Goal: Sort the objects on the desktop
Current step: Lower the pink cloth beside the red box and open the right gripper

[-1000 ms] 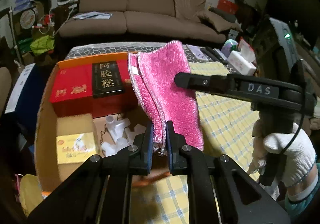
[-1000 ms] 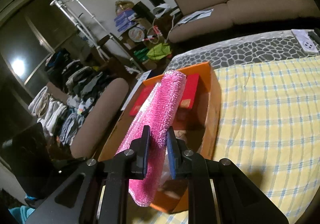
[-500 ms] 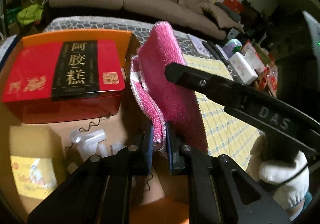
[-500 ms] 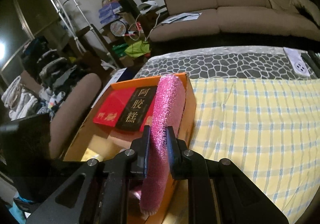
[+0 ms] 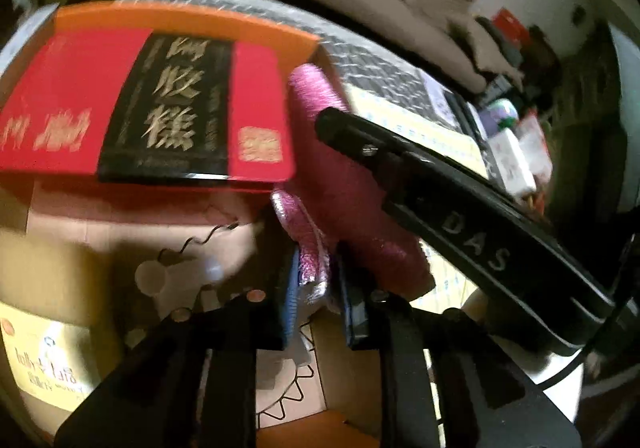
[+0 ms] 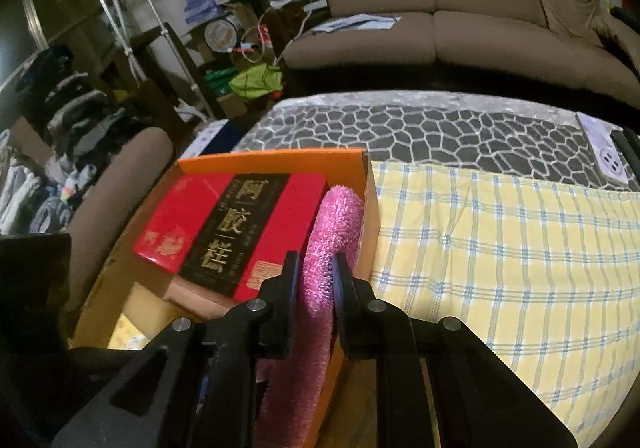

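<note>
A folded pink fluffy cloth [image 5: 344,184] stands on edge inside an orange cardboard box [image 6: 280,159], squeezed between a red tin with gold characters [image 6: 228,228] and the box's right wall. My left gripper [image 5: 318,288] is low inside the box, jaws slightly parted around the cloth's near edge, loosely touching it. My right gripper [image 6: 316,280] is shut on the cloth [image 6: 336,224] from above. The right gripper's black body [image 5: 460,224] crosses the left wrist view.
A yellow packet [image 5: 44,360] and white plastic pieces [image 5: 176,280] lie on the box floor. A yellow checked tablecloth [image 6: 500,248] covers the table right of the box. A white power strip [image 6: 604,152] lies at far right. A brown sofa [image 6: 460,24] stands behind.
Both grippers have lowered the pink cloth from above the box down into it, beside the red tin. The left jaws have widened a little around the cloth's edge.
</note>
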Motion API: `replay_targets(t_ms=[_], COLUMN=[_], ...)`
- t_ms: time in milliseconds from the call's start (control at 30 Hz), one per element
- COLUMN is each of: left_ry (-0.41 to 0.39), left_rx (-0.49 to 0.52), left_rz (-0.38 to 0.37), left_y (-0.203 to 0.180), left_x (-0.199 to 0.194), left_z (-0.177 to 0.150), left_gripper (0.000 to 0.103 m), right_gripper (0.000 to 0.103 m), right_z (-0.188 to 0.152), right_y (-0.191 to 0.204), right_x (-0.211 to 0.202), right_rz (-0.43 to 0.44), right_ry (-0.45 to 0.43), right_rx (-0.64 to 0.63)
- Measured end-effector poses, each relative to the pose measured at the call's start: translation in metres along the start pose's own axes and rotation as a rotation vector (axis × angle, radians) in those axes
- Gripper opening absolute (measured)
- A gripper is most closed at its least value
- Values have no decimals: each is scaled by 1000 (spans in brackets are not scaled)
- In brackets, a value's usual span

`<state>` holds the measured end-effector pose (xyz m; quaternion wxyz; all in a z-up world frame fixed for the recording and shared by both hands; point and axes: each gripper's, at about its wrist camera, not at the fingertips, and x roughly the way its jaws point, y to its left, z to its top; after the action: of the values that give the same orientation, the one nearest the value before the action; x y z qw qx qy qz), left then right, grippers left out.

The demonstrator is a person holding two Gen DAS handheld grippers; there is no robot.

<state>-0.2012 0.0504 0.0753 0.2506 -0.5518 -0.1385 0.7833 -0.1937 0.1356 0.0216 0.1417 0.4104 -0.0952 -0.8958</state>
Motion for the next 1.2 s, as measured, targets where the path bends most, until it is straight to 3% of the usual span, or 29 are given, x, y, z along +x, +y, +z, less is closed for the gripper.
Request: replay_targets(t_ms=[67,133,167,267,400,467,767,900,1067,1133,1200], left_ry=[-2,-13,-16,-27,-62,-78,-96,-118,-131,-134,-143], left_rx=[-15,-22,-29,-41,-27,-4,60,106,99,101,110], left_rz=[1,5,0,-17,-3,25,86,136,139,147,166], left_y=[6,9,11,14,14,12,9,3,7,10,11], left_x=[-3,-8,-11,-21,-37,-43,-70,-82,-93,-96,-101], left_z=[0,-1,-2,-5,-5,-7,-19,-28,-46,-53,-61], left_gripper=[30,47,49,50,54,54,54,62,71,76,80], right_gripper=[17,18,18,23,45,51,46,46,46,48,59], right_z=[0,2,2,2,2,1,-28,-41,-52,-56,-60], right_y=[0,1,2,4,12,15,17,18,23,25,29], right_x=[3,4,4,3,-7,-16,-34,-43,-52,-57,-63], right_rz=[6,-4,-11,-10,-4,-37,-95,-104,-99,-87,-85], right_ry=[-7,-10,-8,-7,-5,-3,59,59,52,51,47], right_rx=[8,-1,-7,-7,-21,-45,-84,-71,-51,-41,-39])
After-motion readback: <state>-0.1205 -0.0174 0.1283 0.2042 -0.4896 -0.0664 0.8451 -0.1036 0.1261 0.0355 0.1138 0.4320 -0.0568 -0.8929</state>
